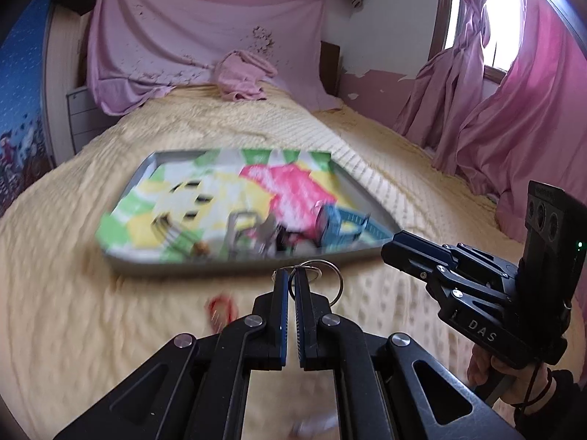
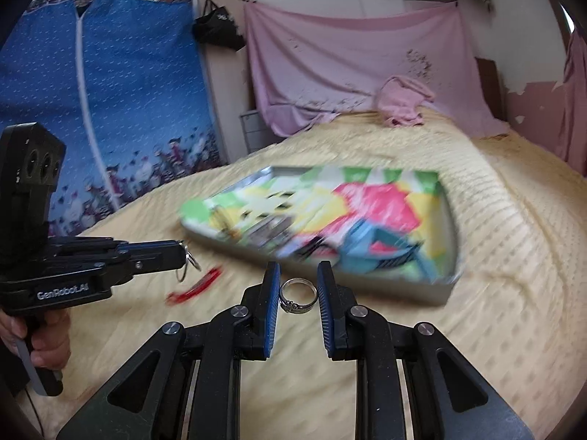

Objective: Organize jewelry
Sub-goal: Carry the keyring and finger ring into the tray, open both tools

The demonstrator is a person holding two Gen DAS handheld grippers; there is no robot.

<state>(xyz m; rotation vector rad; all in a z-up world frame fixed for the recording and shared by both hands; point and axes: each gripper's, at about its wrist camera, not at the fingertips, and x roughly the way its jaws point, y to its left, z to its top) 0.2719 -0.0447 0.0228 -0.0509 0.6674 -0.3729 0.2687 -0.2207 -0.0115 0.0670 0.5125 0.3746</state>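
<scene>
My left gripper (image 1: 290,275) is shut on thin silver hoop rings (image 1: 332,278) and holds them above the yellow bedspread; it also shows in the right wrist view (image 2: 181,247) with the hoops (image 2: 189,262) hanging from its tip. My right gripper (image 2: 298,269) is shut on a silver ring (image 2: 298,296), held by its sides between the blue pads. In the left wrist view the right gripper (image 1: 389,253) is at the right, near the tray. A metal tray (image 1: 121,267) with a colourful liner holds a blue organizer (image 1: 345,225) and a grey one (image 1: 240,227), both blurred.
A red piece of jewelry (image 2: 200,284) lies on the bedspread, left of the tray's near corner. A pink cloth (image 1: 244,75) is bunched at the head of the bed. Pink curtains (image 1: 513,117) hang at the right, a blue wardrobe cover (image 2: 110,110) at the left.
</scene>
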